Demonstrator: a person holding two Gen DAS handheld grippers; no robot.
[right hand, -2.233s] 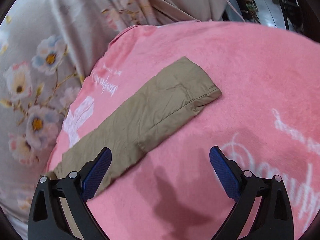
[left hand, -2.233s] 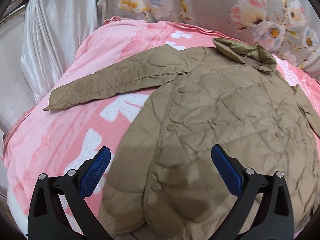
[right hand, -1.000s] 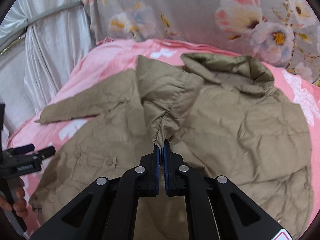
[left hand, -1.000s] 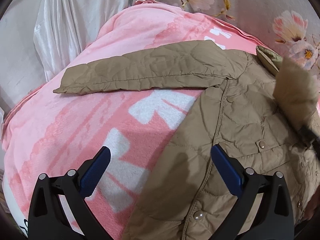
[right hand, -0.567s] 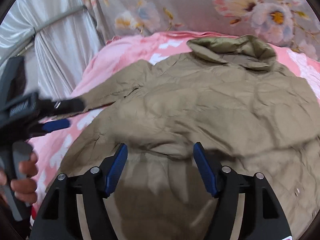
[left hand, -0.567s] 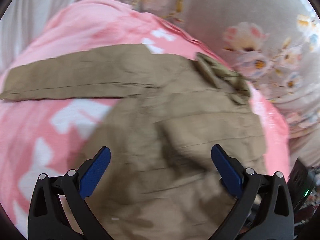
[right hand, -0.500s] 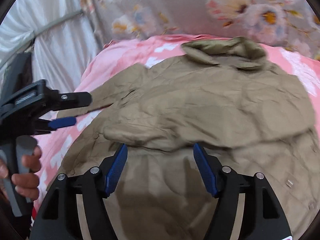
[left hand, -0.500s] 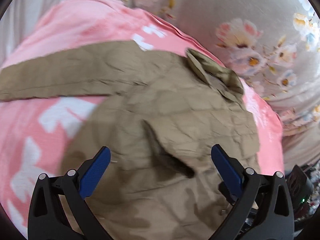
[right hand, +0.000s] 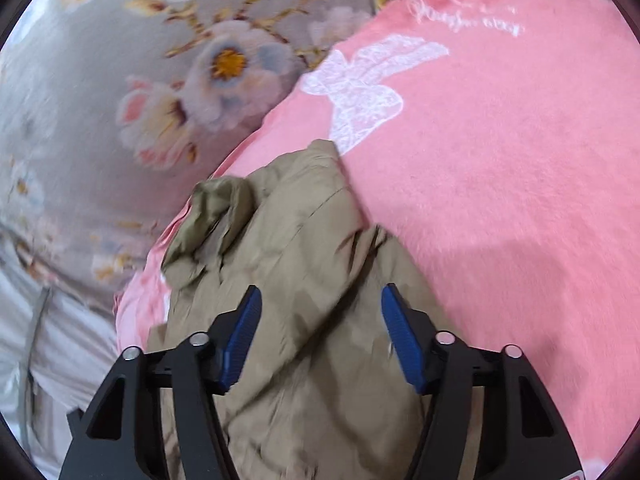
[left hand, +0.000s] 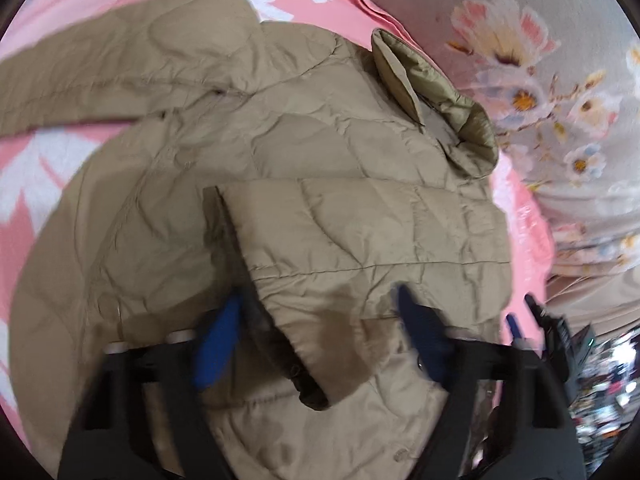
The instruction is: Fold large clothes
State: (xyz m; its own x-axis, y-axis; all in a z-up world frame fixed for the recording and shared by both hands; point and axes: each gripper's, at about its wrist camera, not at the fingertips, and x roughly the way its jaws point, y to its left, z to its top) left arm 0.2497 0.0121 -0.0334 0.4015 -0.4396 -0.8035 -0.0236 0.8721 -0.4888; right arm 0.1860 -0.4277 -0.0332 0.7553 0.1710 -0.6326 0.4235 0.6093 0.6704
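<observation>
**One sleeve folded, one to go**

The tan jacket (left hand: 320, 168) lay on the pink blanket (right hand: 500, 160), one sleeve (left hand: 360, 240) already folded across its chest, the other outstretched. My left gripper (left hand: 320, 344) was closing above that fold, my right gripper (right hand: 320, 336) closing over the shoulder; neither gripped cloth.

Looks like a bedroom in someone's home, pretty sure. The whole work surface is a bed covered with a fluffy pink blanket (right hand: 520, 160) that has a white bow and some script lettering on it. Behind it there's a grey floral fabric (right hand: 100, 80), big pale flowers, could be a curtain or bedsheet, can't tell. A tan quilted jacket (left hand: 280, 160) is spread out on the blanket. There's blurry clutter (left hand: 600, 392) off the bed's edge, too small to make out.
</observation>
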